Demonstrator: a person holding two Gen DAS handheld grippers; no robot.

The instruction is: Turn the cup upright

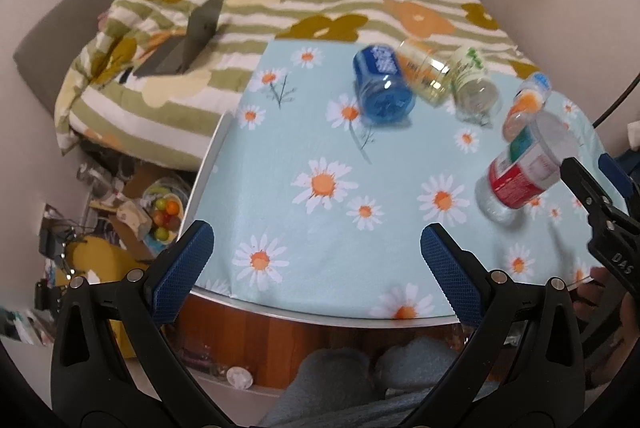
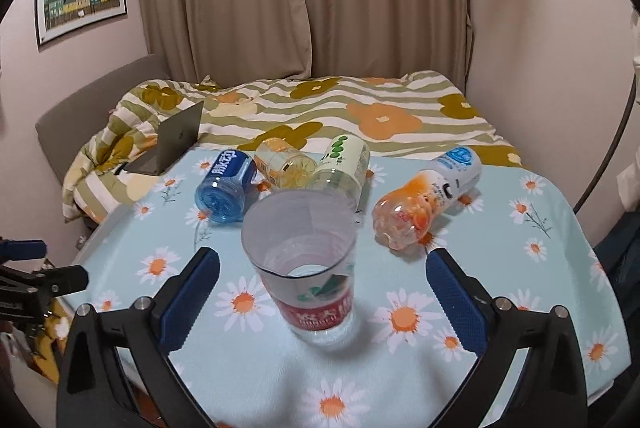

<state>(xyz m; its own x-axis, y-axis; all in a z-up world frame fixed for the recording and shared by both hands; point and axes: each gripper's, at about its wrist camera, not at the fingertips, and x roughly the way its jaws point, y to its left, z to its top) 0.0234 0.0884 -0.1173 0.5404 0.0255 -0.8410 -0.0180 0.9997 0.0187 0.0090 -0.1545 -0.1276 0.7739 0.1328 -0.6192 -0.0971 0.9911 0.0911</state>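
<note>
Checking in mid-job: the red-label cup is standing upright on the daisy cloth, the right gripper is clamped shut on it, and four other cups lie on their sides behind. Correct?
Not quite. The right gripper is open: in the right wrist view its fingers stand apart on either side of the red-label cup, touching nothing. The rest holds: the cup stands mouth up on the daisy cloth, four others lying behind.
</note>
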